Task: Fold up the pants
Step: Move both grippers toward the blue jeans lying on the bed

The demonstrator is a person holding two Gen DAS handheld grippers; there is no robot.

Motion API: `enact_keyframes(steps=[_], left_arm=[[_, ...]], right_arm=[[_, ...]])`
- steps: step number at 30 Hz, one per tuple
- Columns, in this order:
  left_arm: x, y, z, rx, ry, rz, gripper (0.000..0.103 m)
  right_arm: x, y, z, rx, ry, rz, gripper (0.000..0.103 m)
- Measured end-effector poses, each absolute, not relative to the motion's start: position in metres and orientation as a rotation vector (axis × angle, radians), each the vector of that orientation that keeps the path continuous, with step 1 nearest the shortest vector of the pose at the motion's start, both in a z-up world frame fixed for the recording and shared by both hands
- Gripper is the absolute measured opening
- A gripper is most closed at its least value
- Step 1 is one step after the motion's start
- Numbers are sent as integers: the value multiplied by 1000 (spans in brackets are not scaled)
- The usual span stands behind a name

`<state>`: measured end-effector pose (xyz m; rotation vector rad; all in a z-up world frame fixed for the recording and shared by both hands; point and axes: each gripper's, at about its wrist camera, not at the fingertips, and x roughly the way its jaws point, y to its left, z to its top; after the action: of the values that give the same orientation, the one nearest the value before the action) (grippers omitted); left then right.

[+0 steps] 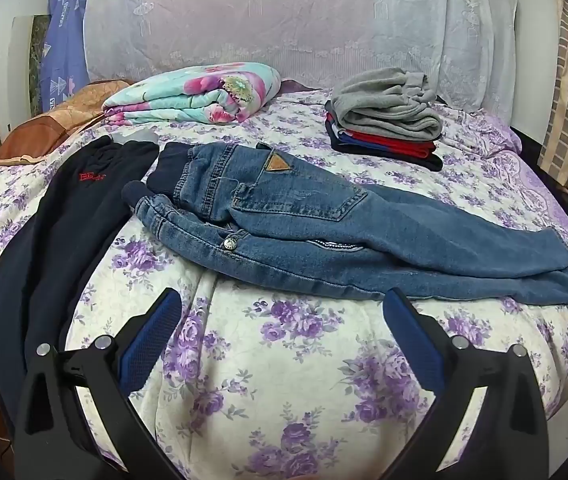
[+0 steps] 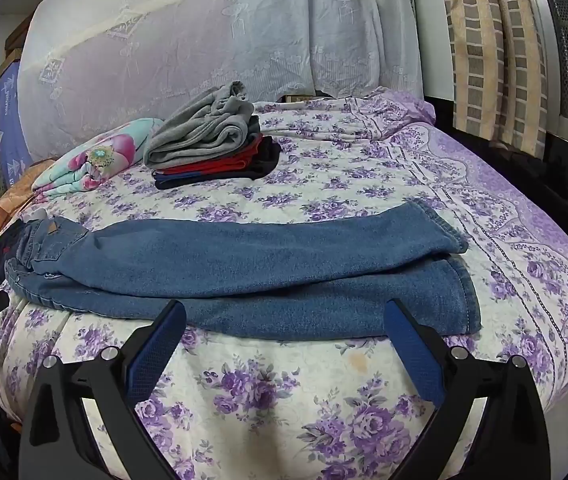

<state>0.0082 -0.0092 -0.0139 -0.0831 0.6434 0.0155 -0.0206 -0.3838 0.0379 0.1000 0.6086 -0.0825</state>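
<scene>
Blue jeans point(image 1: 324, 220) lie folded lengthwise on the floral bedspread, one leg on the other, waist at the left, hems at the right point(image 2: 456, 272). My left gripper point(image 1: 281, 312) is open and empty just in front of the jeans' near edge, near the waist end. My right gripper point(image 2: 286, 320) is open and empty, its tips at the near edge of the lower leg point(image 2: 284, 300). A dark navy pair of pants point(image 1: 55, 216) with red lettering lies to the left of the jeans.
A stack of folded clothes point(image 1: 384, 128), grey on top, sits behind the jeans. A folded floral blanket point(image 1: 195, 92) lies at the back left. A brown cushion point(image 1: 43, 128) is at the left. The bed edge point(image 2: 564, 280) drops off at the right.
</scene>
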Motion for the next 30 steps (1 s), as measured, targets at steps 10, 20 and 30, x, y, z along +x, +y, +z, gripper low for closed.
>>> enact_keyframes(steps=[10,20,30], left_arm=[[17,5,-27,-103,680,56,98],[28,29,-35,-145,725,89,98],[59,60,-45,-239,780,97,98]], right_arm=[[-20,-385,33,102,634,-74,99],[-18,-393,23,132,657,-18,99],[-30,-427,4,362,685,142,99]])
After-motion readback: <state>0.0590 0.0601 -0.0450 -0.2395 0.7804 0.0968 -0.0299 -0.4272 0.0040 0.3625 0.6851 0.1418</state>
